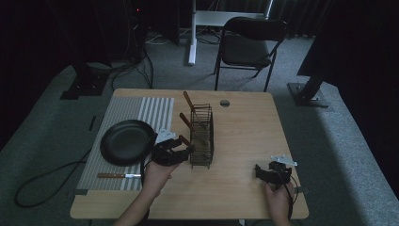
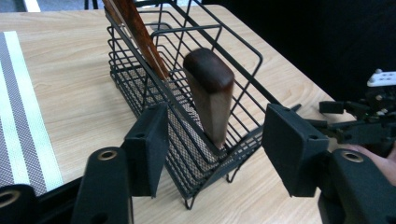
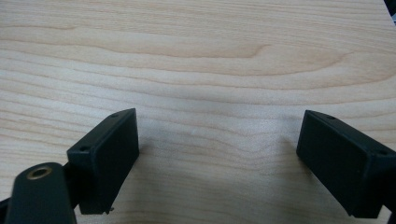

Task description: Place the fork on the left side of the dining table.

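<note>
A black wire basket [image 1: 202, 136] stands in the middle of the wooden table [image 1: 244, 136], with three wooden-handled utensils leaning out of it toward the left. My left gripper [image 1: 182, 149] is at the basket's near-left end. In the left gripper view its jaws [image 2: 217, 149] stand open on either side of the nearest wooden handle [image 2: 210, 93], and a gap shows between each pad and the handle. That handle rests in the corner of the basket [image 2: 140, 88]. My right gripper [image 1: 261, 172] lies near the table's front right; its jaws [image 3: 217, 158] are open over bare wood.
A black frying pan [image 1: 127, 141] sits on a striped mat [image 1: 141, 110] at the left, with a wooden-handled knife [image 1: 117, 175] lying in front of it. A folding chair [image 1: 249, 42] stands beyond the table. The other gripper [image 2: 369, 121] appears at the right of the left gripper view.
</note>
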